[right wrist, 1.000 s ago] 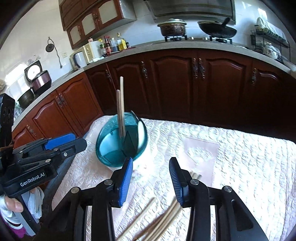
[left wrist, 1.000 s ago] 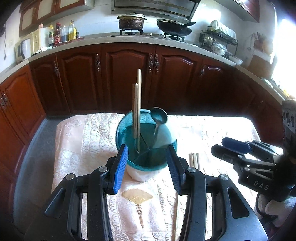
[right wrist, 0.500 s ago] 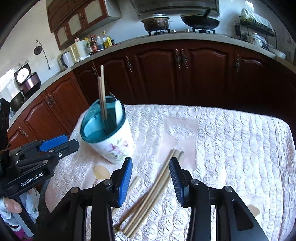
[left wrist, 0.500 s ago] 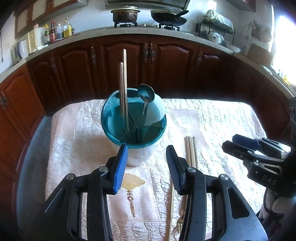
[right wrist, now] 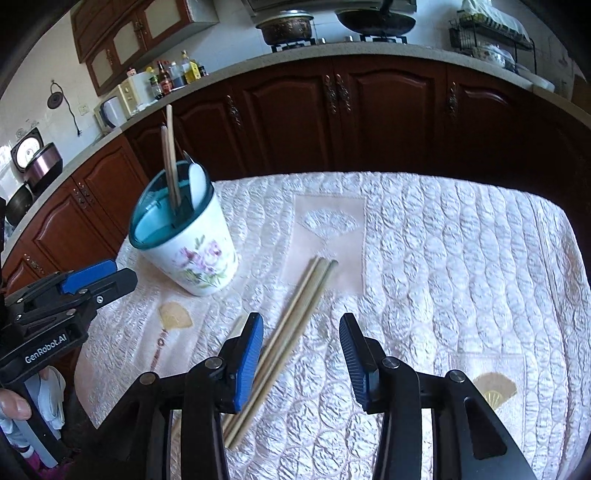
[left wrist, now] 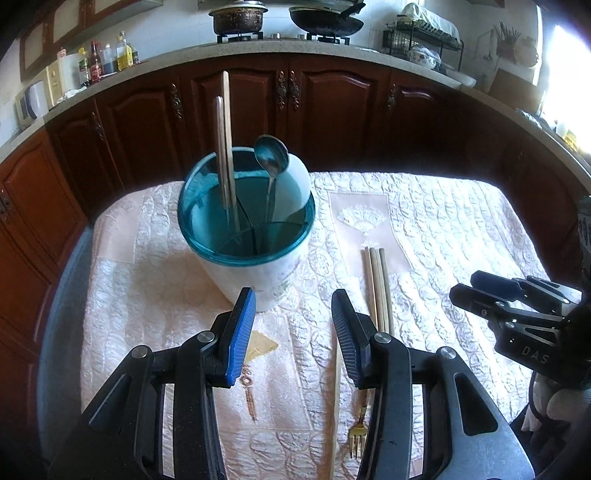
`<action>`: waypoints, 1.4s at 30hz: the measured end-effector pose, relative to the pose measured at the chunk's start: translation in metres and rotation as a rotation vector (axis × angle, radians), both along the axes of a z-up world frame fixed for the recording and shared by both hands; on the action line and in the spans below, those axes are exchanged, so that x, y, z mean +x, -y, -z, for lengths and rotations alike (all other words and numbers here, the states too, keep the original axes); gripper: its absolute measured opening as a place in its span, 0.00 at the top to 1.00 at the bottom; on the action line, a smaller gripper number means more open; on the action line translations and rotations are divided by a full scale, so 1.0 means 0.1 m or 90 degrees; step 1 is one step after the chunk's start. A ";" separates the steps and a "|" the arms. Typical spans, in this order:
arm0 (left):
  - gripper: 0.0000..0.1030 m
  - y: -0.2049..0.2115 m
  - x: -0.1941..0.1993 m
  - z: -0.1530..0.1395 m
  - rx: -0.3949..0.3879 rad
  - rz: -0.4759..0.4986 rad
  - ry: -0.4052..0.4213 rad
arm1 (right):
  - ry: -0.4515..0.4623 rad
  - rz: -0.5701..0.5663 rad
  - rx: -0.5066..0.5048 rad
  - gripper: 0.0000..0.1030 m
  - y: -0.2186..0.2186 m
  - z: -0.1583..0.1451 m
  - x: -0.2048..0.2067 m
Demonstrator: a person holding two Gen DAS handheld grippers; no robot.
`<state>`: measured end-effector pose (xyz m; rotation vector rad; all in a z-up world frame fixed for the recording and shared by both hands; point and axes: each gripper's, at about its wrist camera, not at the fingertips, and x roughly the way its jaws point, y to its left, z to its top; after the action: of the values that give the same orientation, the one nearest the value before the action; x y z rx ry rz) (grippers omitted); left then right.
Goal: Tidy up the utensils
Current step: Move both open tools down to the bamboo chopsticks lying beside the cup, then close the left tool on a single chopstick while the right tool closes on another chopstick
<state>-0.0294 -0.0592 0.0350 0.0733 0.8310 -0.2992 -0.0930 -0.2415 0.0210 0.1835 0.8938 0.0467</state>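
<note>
A table covered with a pale quilted cloth (left wrist: 443, 229) stands in a kitchen, in front of dark wooden cabinets (left wrist: 332, 107). On the cloth sits a white utensil holder (right wrist: 192, 254) painted with purple flowers, its rim a teal ring and its inside split into compartments. Two wooden chopsticks (left wrist: 226, 147) stand nearly upright in it, and a metal spoon (left wrist: 272, 158) leans bowl-up in the compartment beside them, with a white spoon just behind it. In the left camera's view the holder sits at about eleven o'clock from the left gripper (left wrist: 293, 332), close ahead of its tips but not touching them. That gripper's blue-padded fingers (left wrist: 240, 332) are spread wide with nothing between them. At about one o'clock from it, a bundle of loose chopsticks (left wrist: 376, 284) lies flat on the cloth, side by side and touching, running away from the viewer. One more chopstick (left wrist: 337, 406) lies alone nearer the viewer, and a small gold fork (left wrist: 359, 432) lies just beside it, prongs toward the viewer. The right gripper (right wrist: 301, 349) hovers over the near part of the loose bundle, its fingers also wide apart and holding nothing; the chopsticks pass under its left finger and point toward one o'clock. On the counter behind stand bottles (left wrist: 107, 59), a pot (left wrist: 236, 18) and a wok (left wrist: 325, 18).
</note>
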 end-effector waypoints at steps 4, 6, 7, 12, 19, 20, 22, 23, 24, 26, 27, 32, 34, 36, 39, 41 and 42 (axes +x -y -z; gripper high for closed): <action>0.59 -0.01 0.02 0.09 -0.019 0.007 -0.024 | -0.017 0.007 0.007 0.60 0.06 0.11 0.02; 0.59 -0.01 0.03 0.15 -0.031 0.018 -0.040 | -0.028 0.007 0.014 0.60 0.08 0.19 0.03; 0.59 -0.01 0.04 0.19 -0.035 0.024 -0.052 | -0.033 0.008 0.018 0.60 0.10 0.22 0.04; 0.59 0.03 0.03 0.37 -0.032 0.047 -0.090 | -0.060 0.016 0.038 0.60 0.16 0.42 0.11; 0.59 0.18 0.06 0.65 -0.011 0.069 -0.137 | -0.086 -0.001 0.061 0.60 0.13 0.65 0.31; 0.59 0.21 0.06 0.69 -0.008 0.073 -0.143 | -0.087 -0.002 0.060 0.60 0.13 0.66 0.34; 0.59 0.25 0.06 0.74 -0.002 0.077 -0.147 | -0.088 0.000 0.068 0.61 0.16 0.70 0.45; 0.59 0.26 0.07 0.76 0.000 0.078 -0.149 | -0.090 0.002 0.073 0.63 0.18 0.72 0.50; 0.59 0.27 0.08 0.78 0.002 0.079 -0.152 | -0.093 0.004 0.079 0.63 0.20 0.73 0.56; 0.59 0.28 0.09 0.82 0.003 0.078 -0.156 | -0.099 0.004 0.091 0.63 0.21 0.77 0.66; 0.59 0.28 0.10 0.84 0.003 0.077 -0.160 | -0.108 0.002 0.092 0.63 0.20 0.81 0.73; 0.59 0.24 0.15 0.92 0.005 0.070 -0.175 | -0.122 0.002 0.057 0.63 0.08 0.96 0.96; 0.59 0.24 0.17 0.93 0.006 0.069 -0.176 | -0.118 0.001 0.027 0.65 0.05 0.96 0.99; 0.59 0.24 0.19 0.94 0.006 0.071 -0.177 | -0.122 -0.001 0.010 0.69 0.04 0.97 0.99; 0.59 0.26 0.21 0.94 0.002 0.074 -0.178 | -0.128 0.018 -0.032 0.69 0.15 0.95 0.91; 0.59 0.26 0.23 0.94 -0.002 0.076 -0.178 | -0.132 0.053 -0.048 0.69 0.33 0.91 0.77; 0.59 0.27 0.24 0.95 -0.002 0.078 -0.179 | -0.131 0.071 -0.031 0.69 0.46 0.89 0.69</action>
<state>-0.0059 -0.0867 -0.0602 0.0799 1.1072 -0.4335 -0.0235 -0.2873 -0.0682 0.1958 1.0877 -0.0997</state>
